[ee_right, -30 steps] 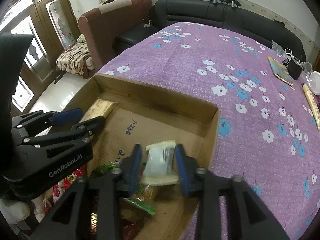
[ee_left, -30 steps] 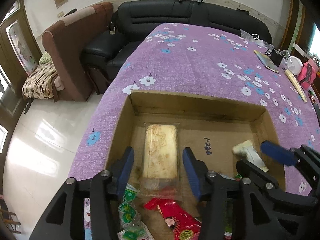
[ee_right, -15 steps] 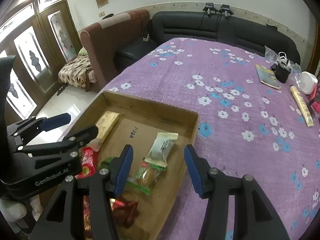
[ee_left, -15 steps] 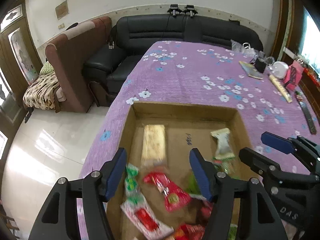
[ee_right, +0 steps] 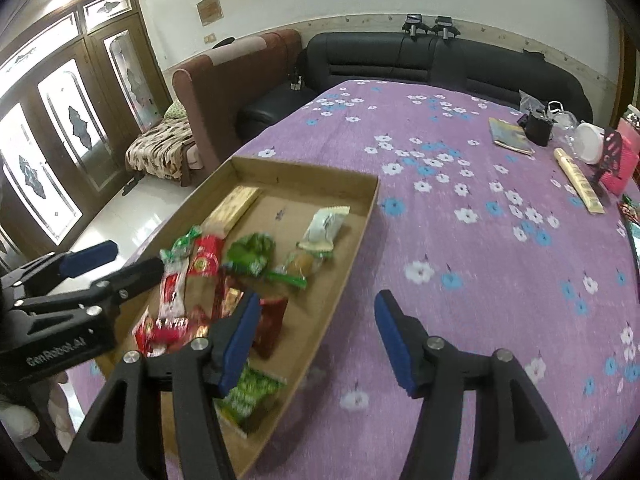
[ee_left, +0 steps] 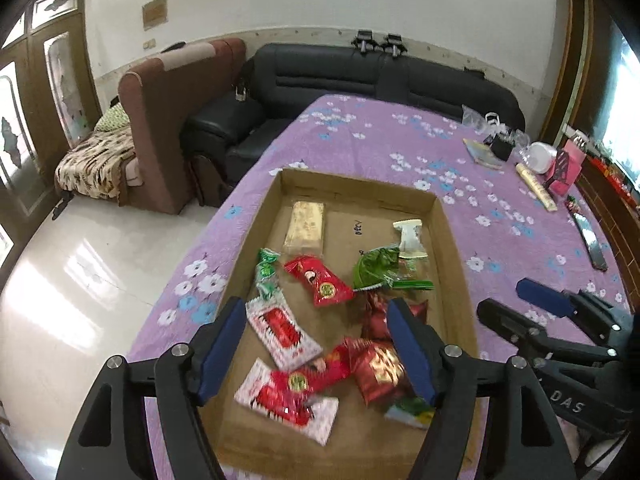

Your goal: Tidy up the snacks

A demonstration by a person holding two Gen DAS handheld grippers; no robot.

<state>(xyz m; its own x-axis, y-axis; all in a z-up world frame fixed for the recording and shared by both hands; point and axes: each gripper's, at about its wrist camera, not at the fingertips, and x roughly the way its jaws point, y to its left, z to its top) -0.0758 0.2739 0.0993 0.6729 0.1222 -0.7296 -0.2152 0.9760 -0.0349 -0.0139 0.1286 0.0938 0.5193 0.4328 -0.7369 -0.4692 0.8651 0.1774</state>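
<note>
In the cardboard tray [ee_left: 452, 248] near the table's [ee_right: 460, 240] left edge, two snacks are now lying where the hand-held grippers set them: the gold bar [ee_left: 306, 226] toward the far left corner, the pale wrapped snack [ee_right: 326, 228] against the far right wall. A second ago each was sitting between a pair of blue pads; now both are lying free.

The left hand-held gripper [ee_left: 316, 346] is hanging above the near half of the tray, jaws apart, having just been opening, nothing between them. Below it the unsorted heap is showing: red packets [ee_left: 318, 280], a green packet [ee_left: 378, 266], red-and-white wrappers [ee_left: 282, 330], all overlapping.

The right hand-held gripper [ee_right: 316, 338] is pulling back too, its jaws just widening and holding nothing. It is straddling the tray's right wall, one pad over the snacks, the other over the purple cloth.

Reading: two items are placed in a back row and both tools are free. The far half of the tray is taking order; the near pile is still jumbled. Next pick is likely from that heap, where overlapping slippery wrappers may come up two at a time.
</note>
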